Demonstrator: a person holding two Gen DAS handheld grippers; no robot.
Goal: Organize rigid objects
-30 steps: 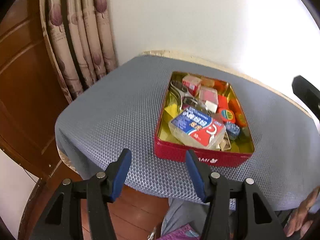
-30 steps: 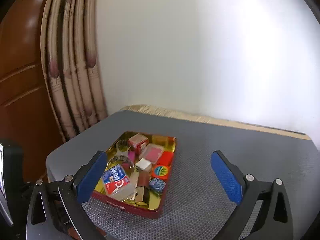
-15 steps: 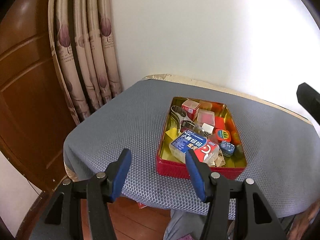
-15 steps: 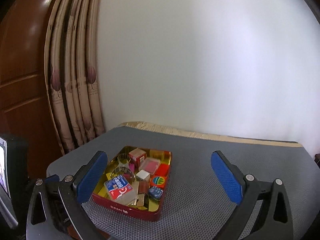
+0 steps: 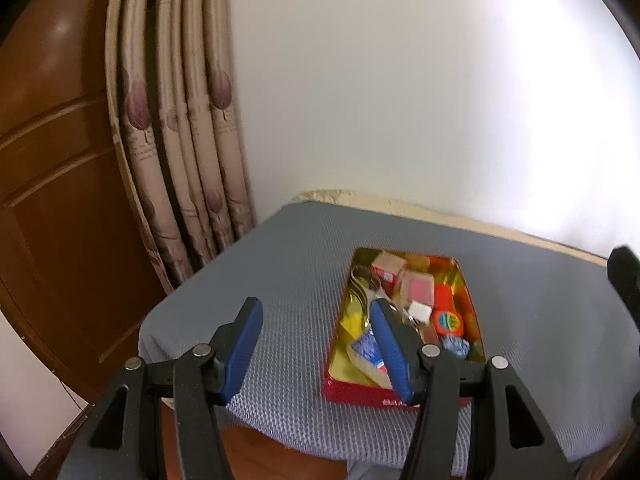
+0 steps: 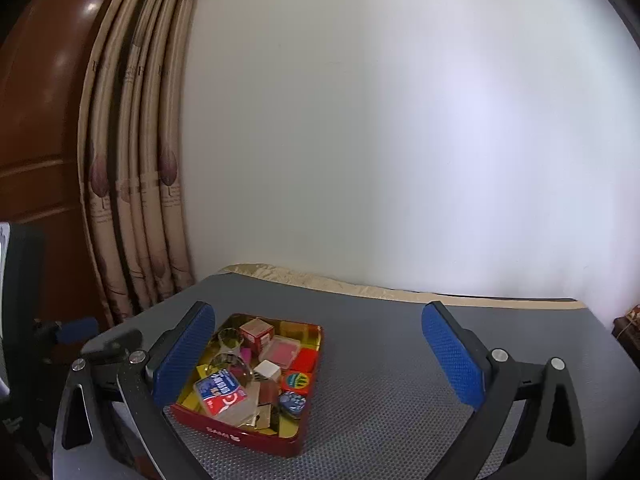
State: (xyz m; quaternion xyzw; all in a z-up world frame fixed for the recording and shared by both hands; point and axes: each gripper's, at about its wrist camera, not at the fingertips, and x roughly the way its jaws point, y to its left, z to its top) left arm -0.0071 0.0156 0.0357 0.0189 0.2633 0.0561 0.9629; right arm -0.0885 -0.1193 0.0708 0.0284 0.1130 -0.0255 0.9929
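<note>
The red tin (image 6: 256, 434) sits on the grey desk (image 6: 400, 400), crammed with small hard boxes. Both hand-held grippers hover short of the tin, empty: left (image 5: 316, 350) part-open, right (image 6: 320, 360) wide. The contents look light and stiff; the tin's walls look slick, so grip its rim.

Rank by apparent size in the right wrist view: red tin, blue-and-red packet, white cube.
1. red tin
2. blue-and-red packet
3. white cube, though it lies farther from the camera, so the margin is unsure.

A red tin (image 6: 256, 434) with a gold inside sits on a grey honeycomb-patterned mat (image 6: 400, 380); beige leaf-print curtains (image 6: 136, 184) hang beyond.
</note>
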